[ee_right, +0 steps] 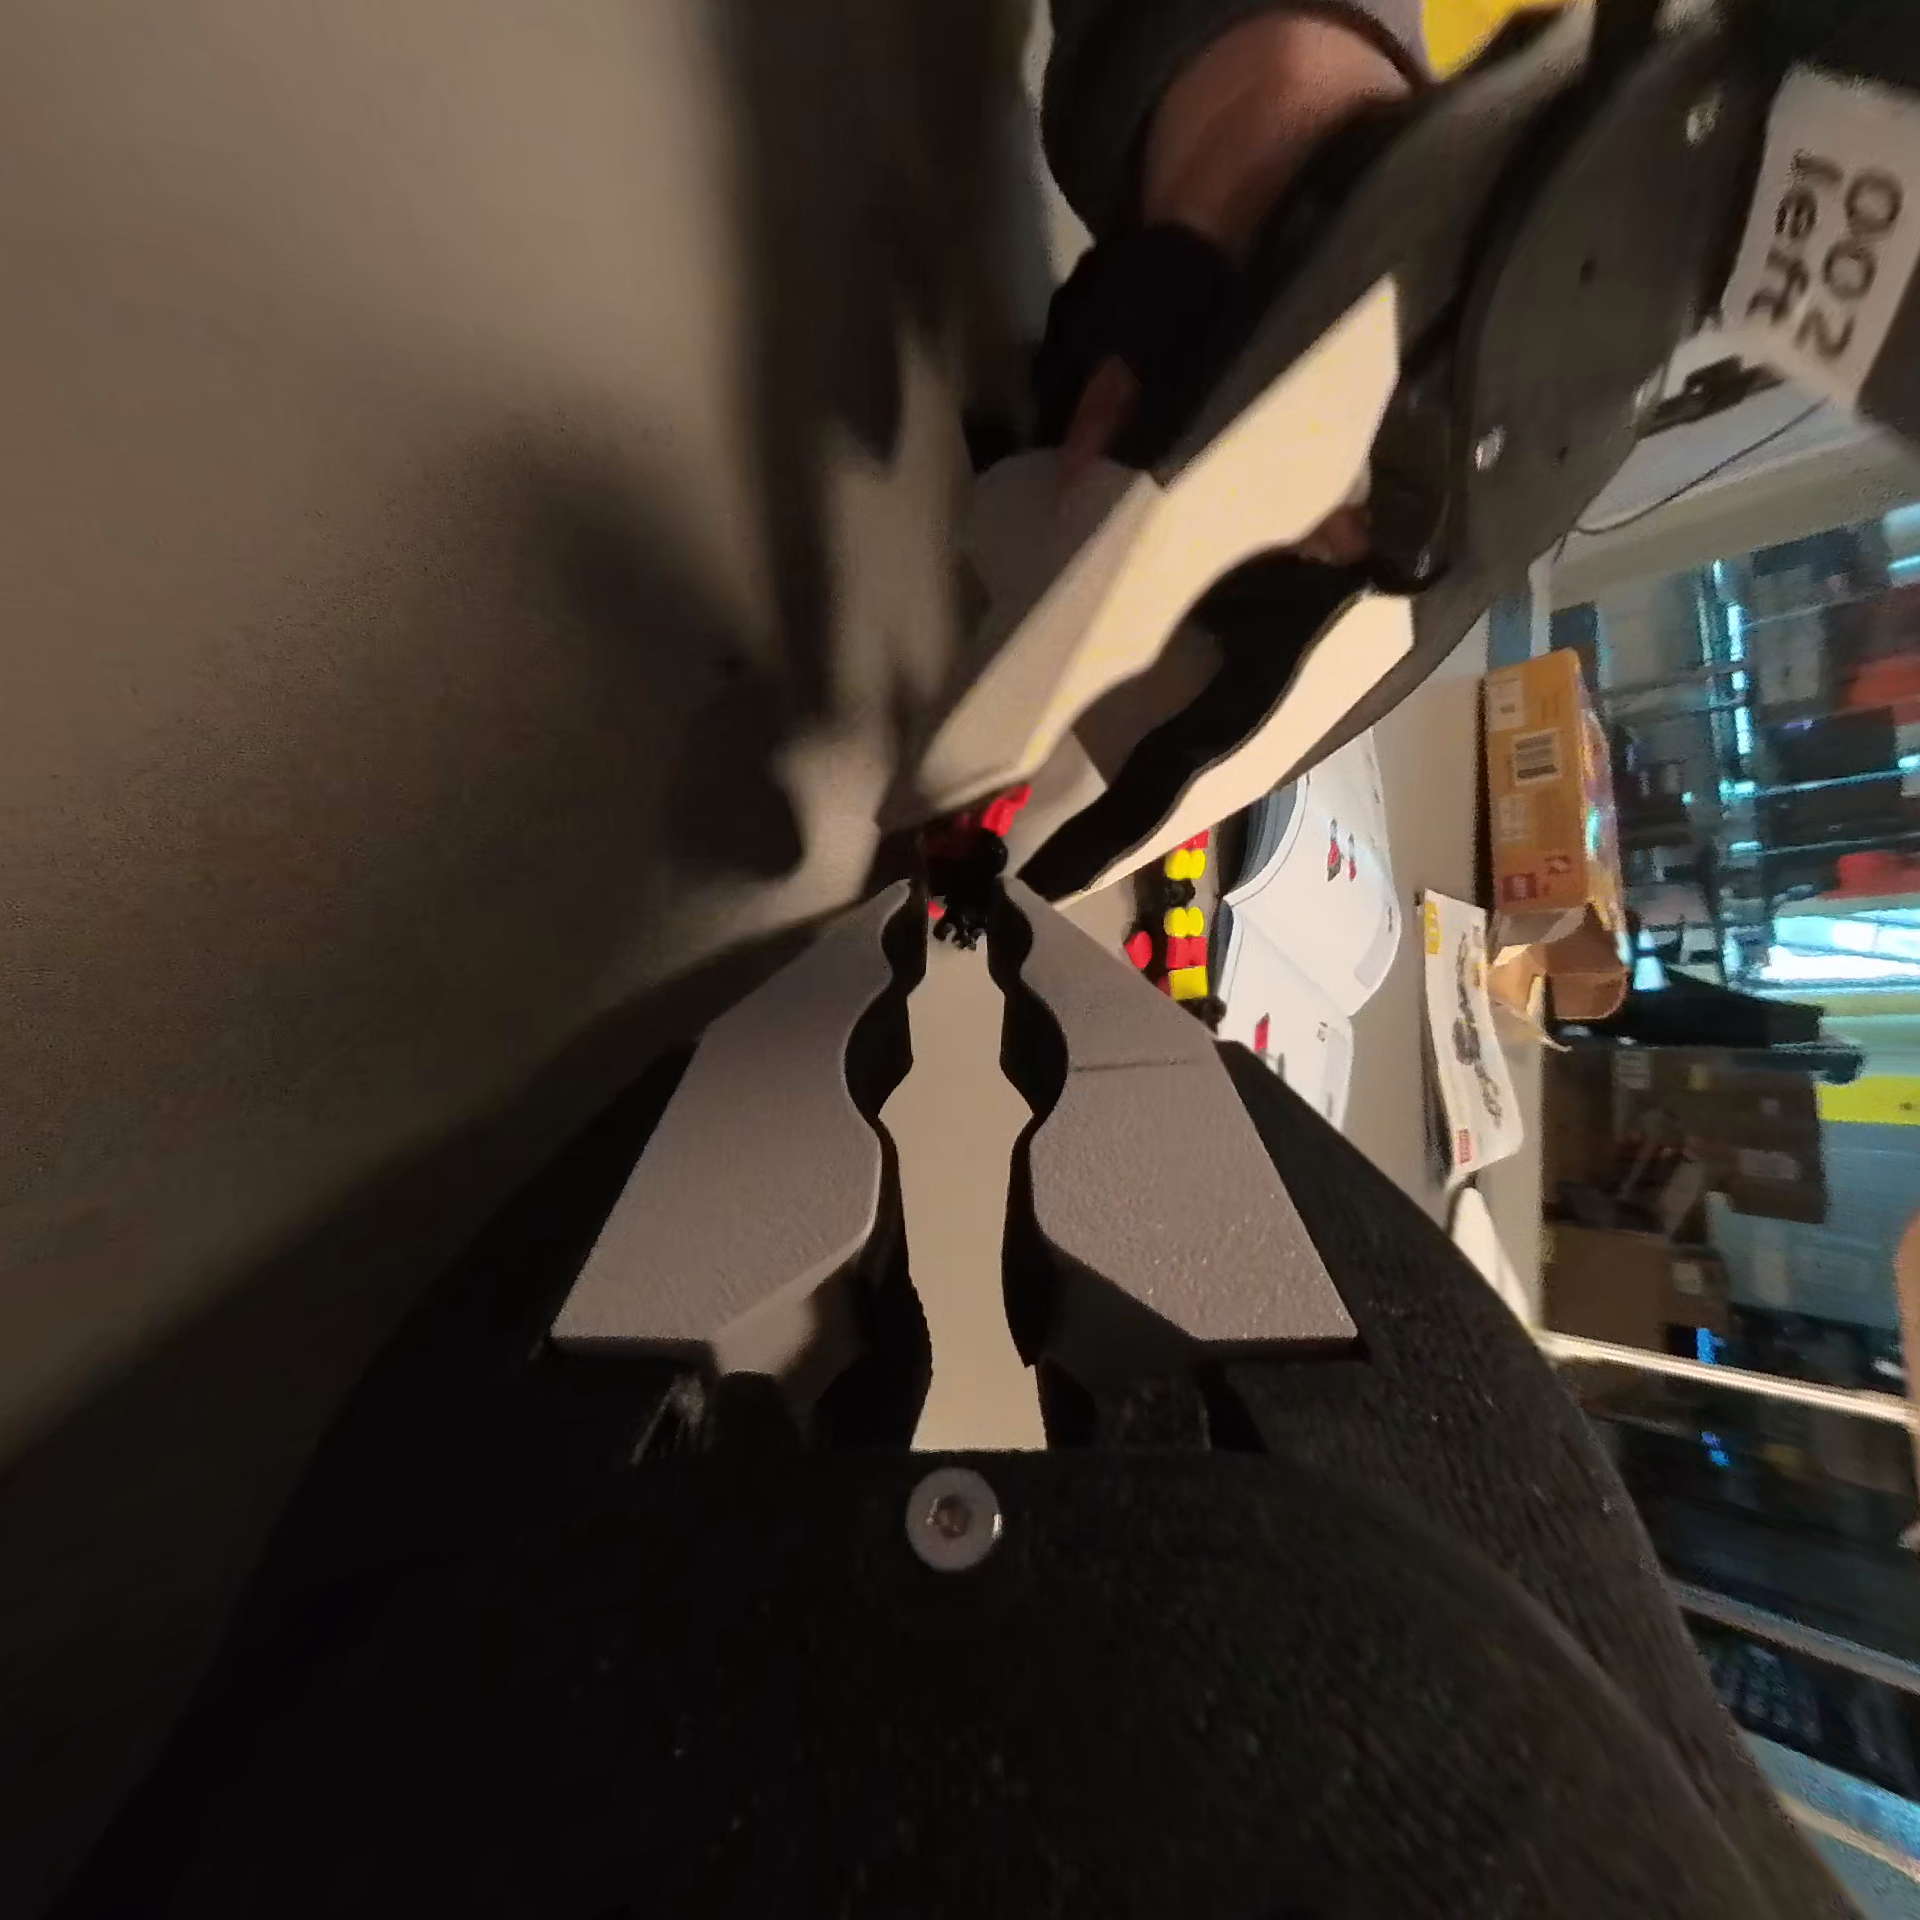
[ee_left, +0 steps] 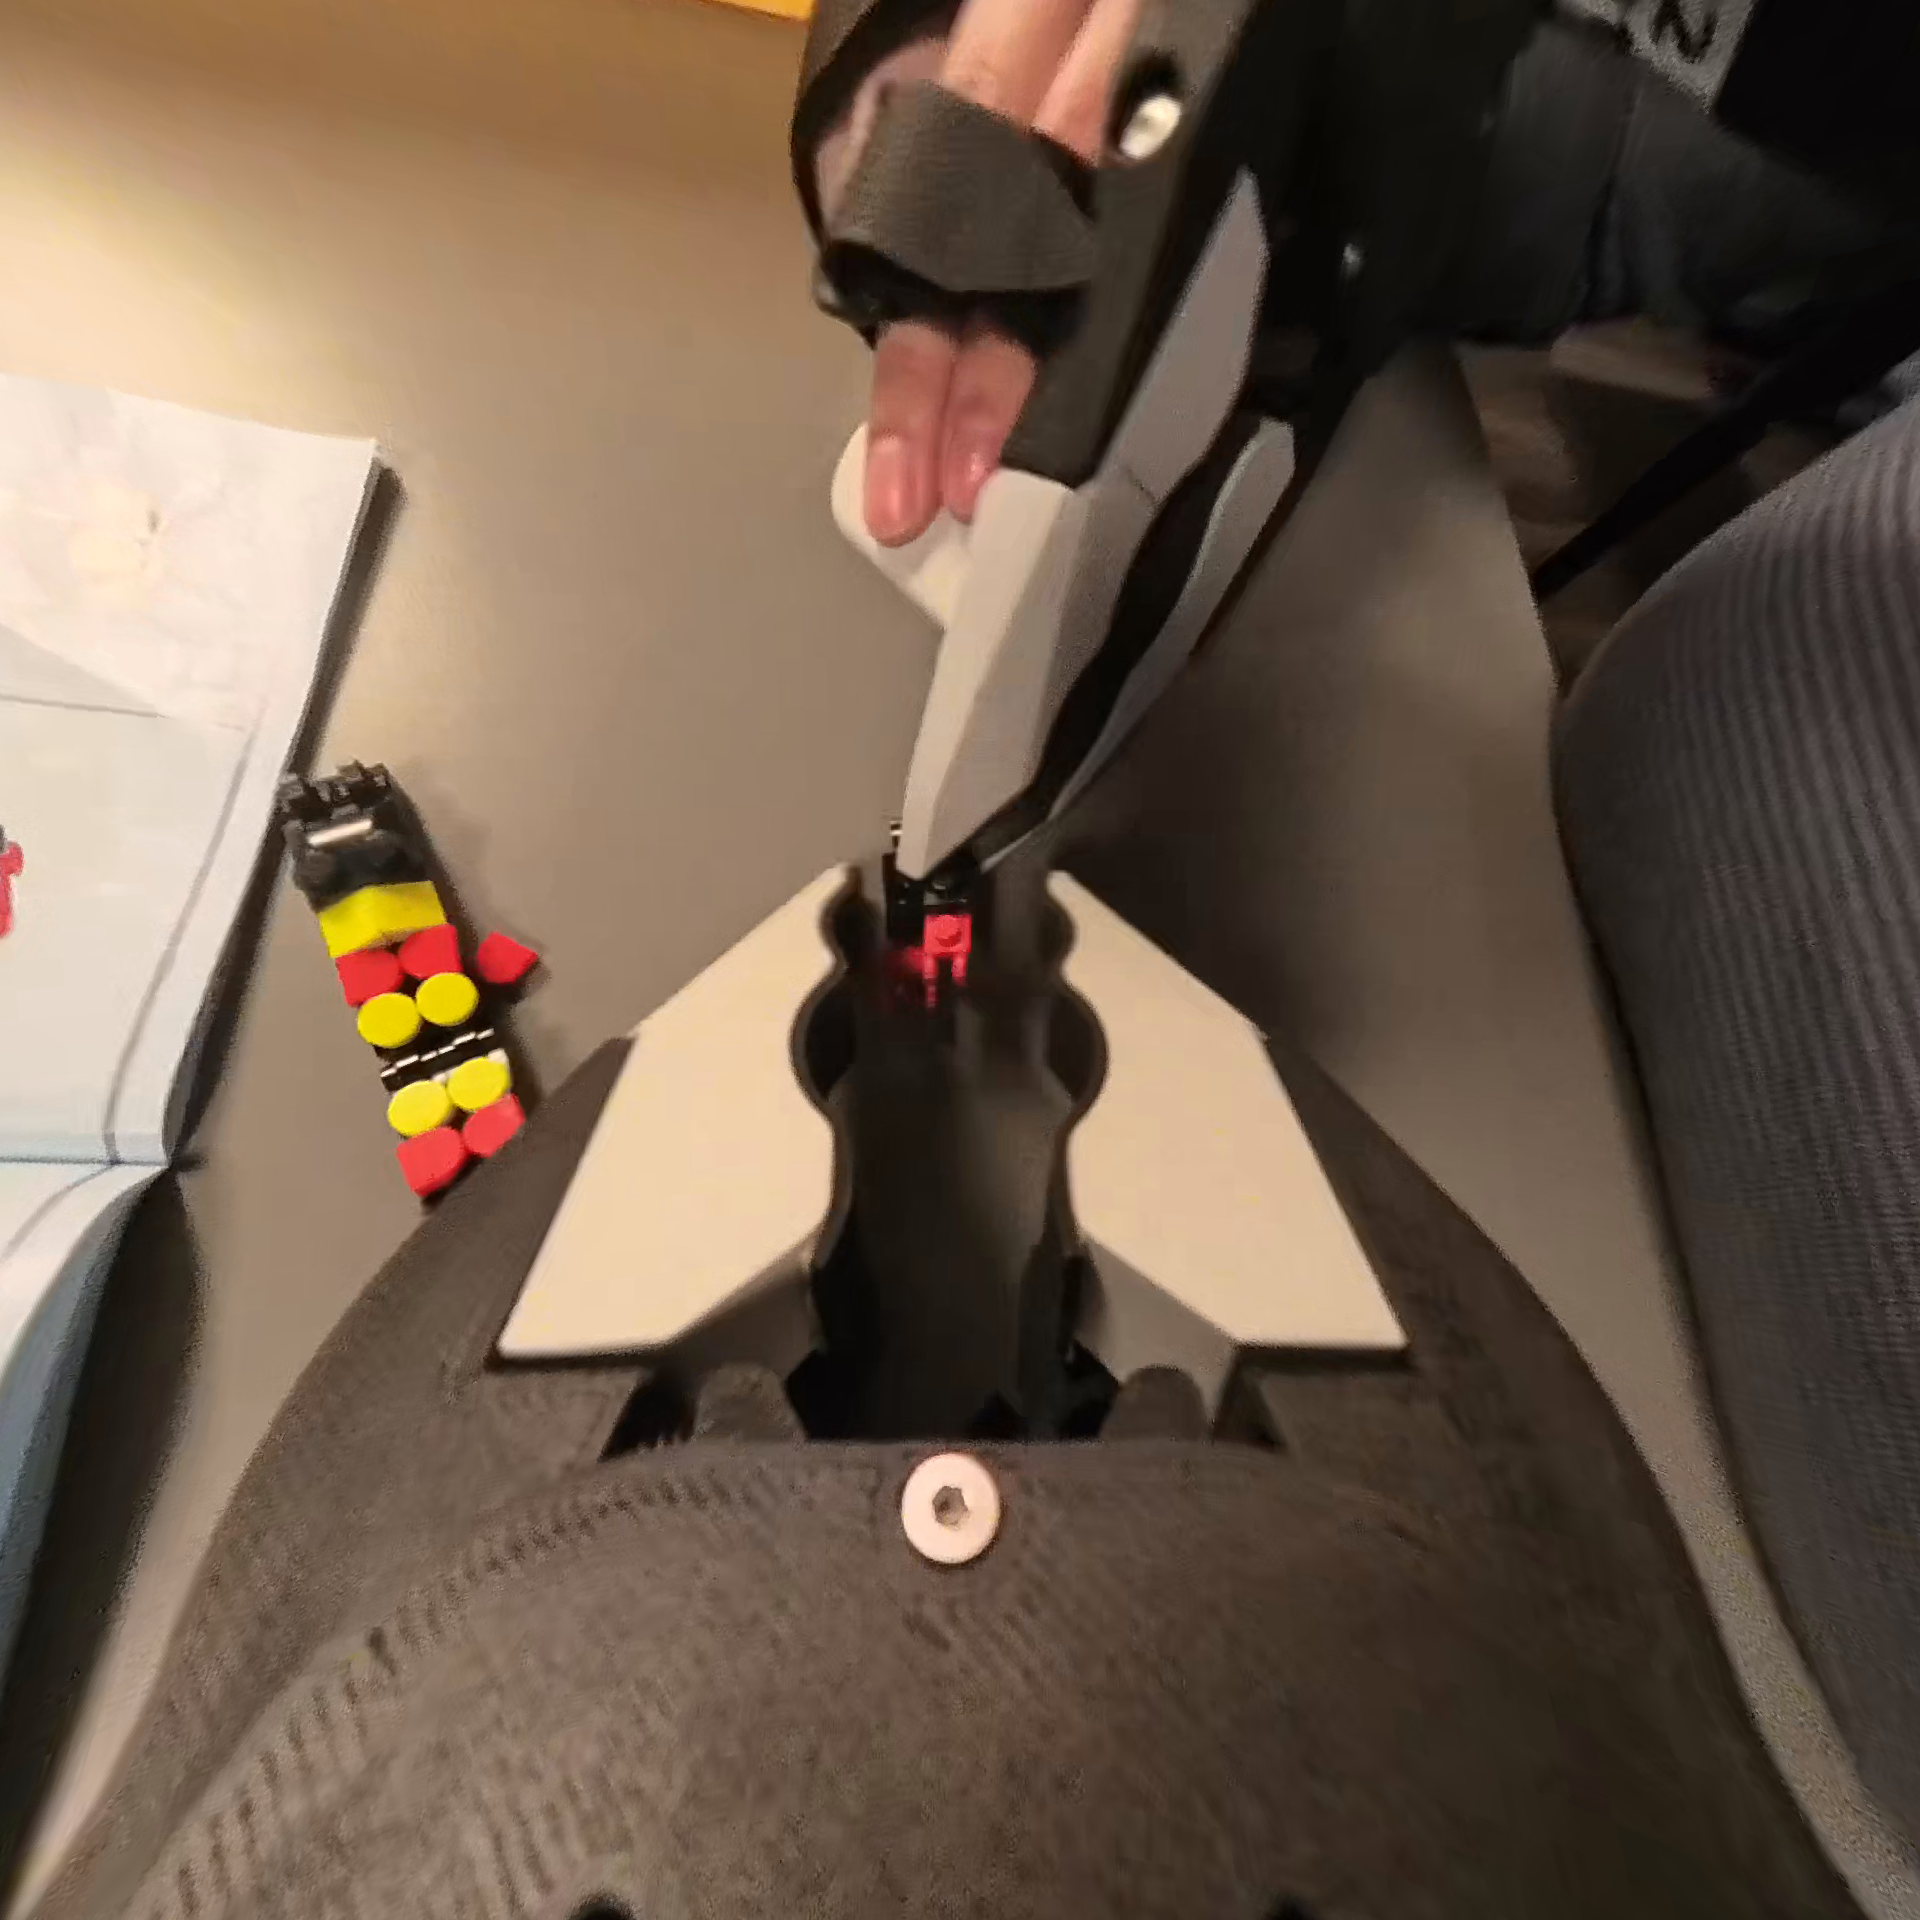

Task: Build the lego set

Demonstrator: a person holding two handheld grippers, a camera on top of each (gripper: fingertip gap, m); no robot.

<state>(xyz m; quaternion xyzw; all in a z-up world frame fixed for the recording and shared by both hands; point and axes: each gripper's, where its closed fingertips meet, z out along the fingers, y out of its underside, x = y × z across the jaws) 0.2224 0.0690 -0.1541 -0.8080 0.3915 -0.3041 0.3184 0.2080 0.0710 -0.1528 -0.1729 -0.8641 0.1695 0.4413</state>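
Joining step: left gripper (ee_left: pixel 940 935) clamped a red piece (ee_left: pixel 943 943), right gripper (ee_right: pixel 961 909) clamped a black piece (ee_right: pixel 964 902), meeting above the worktop (ee_left: pixel 623 520); next likely aligned pressing together.

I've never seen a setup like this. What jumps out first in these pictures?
Two hand-held grippers meet tip to tip over a tiny red and black lego piece, the left gripper coming from below and the right gripper from above. Off to the left on the table lies a bright strip of red, yellow and black bricks, beside an open instruction booklet.
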